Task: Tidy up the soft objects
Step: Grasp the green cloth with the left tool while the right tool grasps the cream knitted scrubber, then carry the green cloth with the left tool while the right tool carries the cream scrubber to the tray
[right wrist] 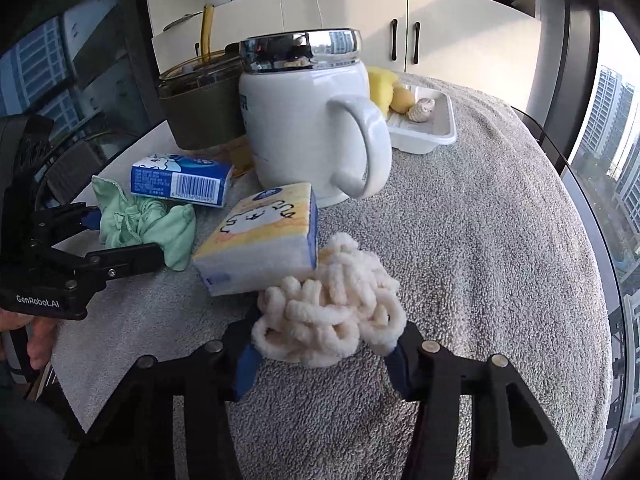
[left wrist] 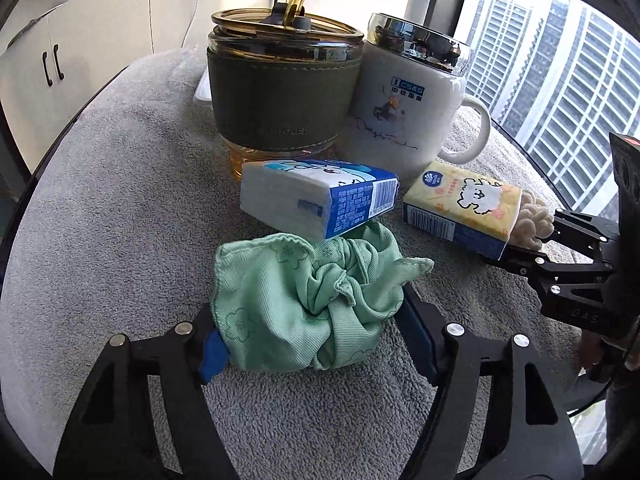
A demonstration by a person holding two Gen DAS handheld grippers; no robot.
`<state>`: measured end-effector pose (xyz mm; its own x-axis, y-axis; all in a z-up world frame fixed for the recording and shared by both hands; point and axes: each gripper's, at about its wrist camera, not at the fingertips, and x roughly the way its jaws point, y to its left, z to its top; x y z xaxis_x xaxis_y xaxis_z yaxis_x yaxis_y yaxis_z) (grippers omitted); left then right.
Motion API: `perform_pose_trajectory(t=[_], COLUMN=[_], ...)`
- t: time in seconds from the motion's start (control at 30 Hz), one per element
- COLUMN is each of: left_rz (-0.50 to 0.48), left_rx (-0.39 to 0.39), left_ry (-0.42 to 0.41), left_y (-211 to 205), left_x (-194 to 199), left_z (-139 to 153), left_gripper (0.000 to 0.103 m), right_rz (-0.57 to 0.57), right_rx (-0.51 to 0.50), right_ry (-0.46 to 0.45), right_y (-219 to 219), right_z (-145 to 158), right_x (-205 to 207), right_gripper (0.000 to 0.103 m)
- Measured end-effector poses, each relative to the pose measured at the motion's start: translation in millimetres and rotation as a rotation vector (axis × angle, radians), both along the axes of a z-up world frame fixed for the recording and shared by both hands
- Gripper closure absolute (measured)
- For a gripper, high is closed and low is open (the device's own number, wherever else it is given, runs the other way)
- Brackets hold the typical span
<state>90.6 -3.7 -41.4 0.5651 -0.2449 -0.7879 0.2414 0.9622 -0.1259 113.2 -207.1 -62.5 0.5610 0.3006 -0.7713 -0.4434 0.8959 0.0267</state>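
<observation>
We're at the pick-up, both hands committed on the grey towel-covered table (right wrist: 480, 240). Behind the action stand the sleeved glass tumbler (left wrist: 280, 100) at twelve o'clock and the white lidded mug (right wrist: 304, 128) just beside it, hard things we'd leave alone. Out at one o'clock in the right view sits a white tray (right wrist: 436, 128) with a yellow sponge (right wrist: 382, 84) and other small things in it, a likely home for the soft goods, we reckon.

Down front, the left gripper (left wrist: 316, 344) has its blue pads clamped on the green cloth (left wrist: 304, 296), crumpled with a flower print. The blue tissue pack (left wrist: 320, 196) leans on the cloth's far edge. The right gripper (right wrist: 324, 354) is squeezed on the cream chenille loop bundle (right wrist: 328, 312), fluffy and tangled, with the yellow tissue pack (right wrist: 260, 244) tilted against it at eleven o'clock.

Next move, we judge: lift gently so neither pack tumbles, then carry.
</observation>
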Motion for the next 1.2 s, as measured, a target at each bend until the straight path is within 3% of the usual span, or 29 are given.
perform_pose_trajectory(t=[0.1,0.17,0.53,0.93,1.2], left_rz=[-0.013,-0.016,-0.026,-0.043,-0.020], left_rx=[-0.016,-0.028,-0.058,-0.115,-0.138], left_ry=[-0.001,0.002,-0.027,-0.060,-0.098], left_y=[2.1,4.4,16.6,32.2,55.2], left_x=[-0.9,-3.6,-19.6,-33.4,-34.5], left_z=[-1.1,-1.3,8.0,26.0,42.9], left_gripper=[0.050,0.052,0.055,0.055,0.055], right_rz=[-0.002,0.004,0.010,-0.025,-0.036], right_rx=[-0.004,-0.001,0.007,0.038,0.030], right_ry=[0.001,0.005,-0.012,-0.067,-0.110], right_y=[-0.9,-1.1,0.5,-12.8,-24.5], right_z=[1.8,1.8,12.1,47.1,67.7], right_x=[-2.8,-6.0,-25.0,-61.4,-60.9], right_gripper=[0.082,0.086,0.090,0.090,0.090])
